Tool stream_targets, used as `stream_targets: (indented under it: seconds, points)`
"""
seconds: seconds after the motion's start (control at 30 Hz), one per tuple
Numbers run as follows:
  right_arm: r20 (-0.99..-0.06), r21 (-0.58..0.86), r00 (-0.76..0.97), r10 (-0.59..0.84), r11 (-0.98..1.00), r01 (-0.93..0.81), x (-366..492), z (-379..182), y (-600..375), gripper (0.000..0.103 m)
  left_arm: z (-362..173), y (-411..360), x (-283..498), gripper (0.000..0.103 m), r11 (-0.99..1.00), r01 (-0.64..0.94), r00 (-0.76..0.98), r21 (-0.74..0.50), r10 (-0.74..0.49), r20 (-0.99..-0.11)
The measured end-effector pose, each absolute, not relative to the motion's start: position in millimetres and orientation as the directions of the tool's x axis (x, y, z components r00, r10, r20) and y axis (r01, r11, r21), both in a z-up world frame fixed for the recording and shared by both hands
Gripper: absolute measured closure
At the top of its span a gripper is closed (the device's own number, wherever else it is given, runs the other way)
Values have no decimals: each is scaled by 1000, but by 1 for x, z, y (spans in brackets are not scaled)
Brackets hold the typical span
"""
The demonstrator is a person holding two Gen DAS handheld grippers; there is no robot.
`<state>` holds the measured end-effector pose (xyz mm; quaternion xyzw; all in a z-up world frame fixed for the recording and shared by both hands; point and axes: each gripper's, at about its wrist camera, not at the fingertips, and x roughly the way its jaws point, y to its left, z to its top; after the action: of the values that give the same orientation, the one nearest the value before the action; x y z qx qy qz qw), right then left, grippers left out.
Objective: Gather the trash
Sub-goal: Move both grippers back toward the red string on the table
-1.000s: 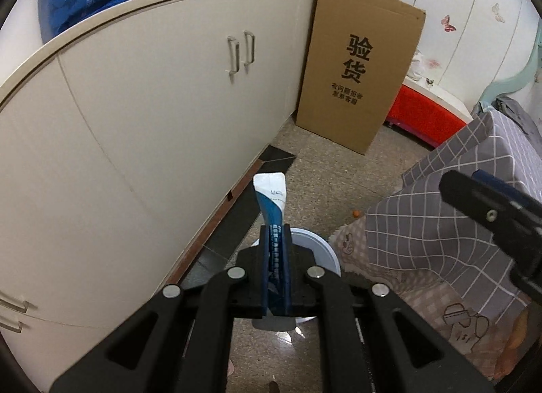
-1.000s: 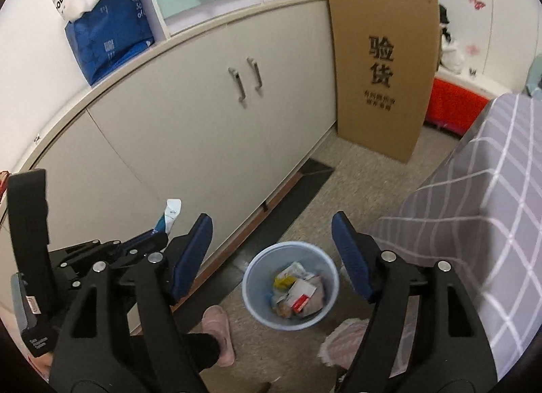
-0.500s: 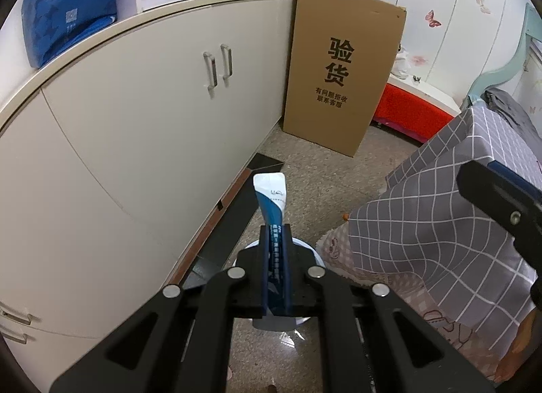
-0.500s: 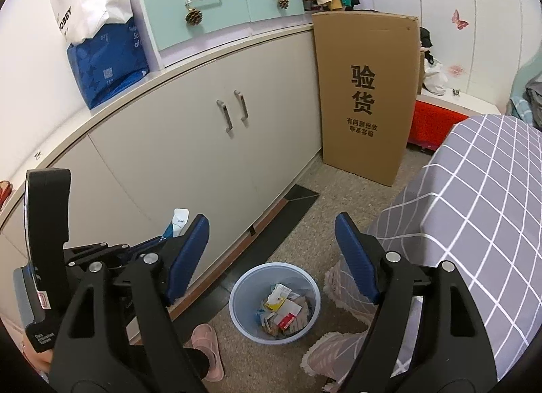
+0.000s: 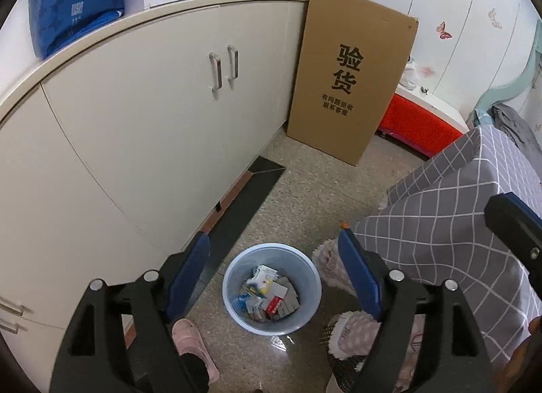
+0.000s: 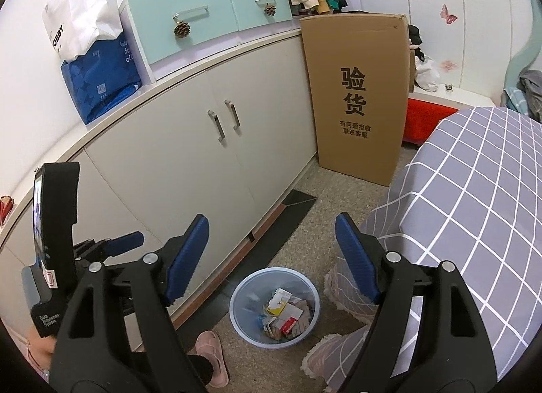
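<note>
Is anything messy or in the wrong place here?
Nothing really stands out. The trash sits inside the bin, none spilled on the floor. Both the left gripper and right gripper are open and empty.

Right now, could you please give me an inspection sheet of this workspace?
Surface: speckled floor, bare around the bin.
Job's things: blue bin holding wrappers and cards.
Clutter: pink slipper beside the bin.
Grippers: left gripper just opened, nothing between its jaws; right gripper open, holding nothing.
Cables: nothing seen.
Surroundings: white cabinet, cardboard box leaning by it, checked bedcover.
</note>
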<state>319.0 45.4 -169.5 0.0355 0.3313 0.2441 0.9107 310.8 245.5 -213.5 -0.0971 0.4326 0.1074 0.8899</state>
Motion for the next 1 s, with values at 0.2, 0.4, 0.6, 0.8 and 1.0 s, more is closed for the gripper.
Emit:
stream_targets:
  seconds: [0.2,0.4,0.6,0.8,1.0]
  points:
    - [-574,235,669,471,878,-417,316,-163,33,27,-198,233,304,26,965,-256,633,-59,121,-765]
    - [-543,243,696,469,882,-404,313,-143,8,27,-166,210,295,23,968,-241,693,-62,127,-710]
    - [-514,230,738,438,899,-373,314,-125,-39,27,-138,163,301,22,980,-193,735,-48,112,-669]
    - [-504,177,796,335,942,-284,323,-116,-125,27,-121,83,321,21,996,-88,762,-23,53,-646]
    - [-522,143,831,192,980,-137,343,-116,-224,27,-119,-9,356,20,999,53,755,8,-35,-655]
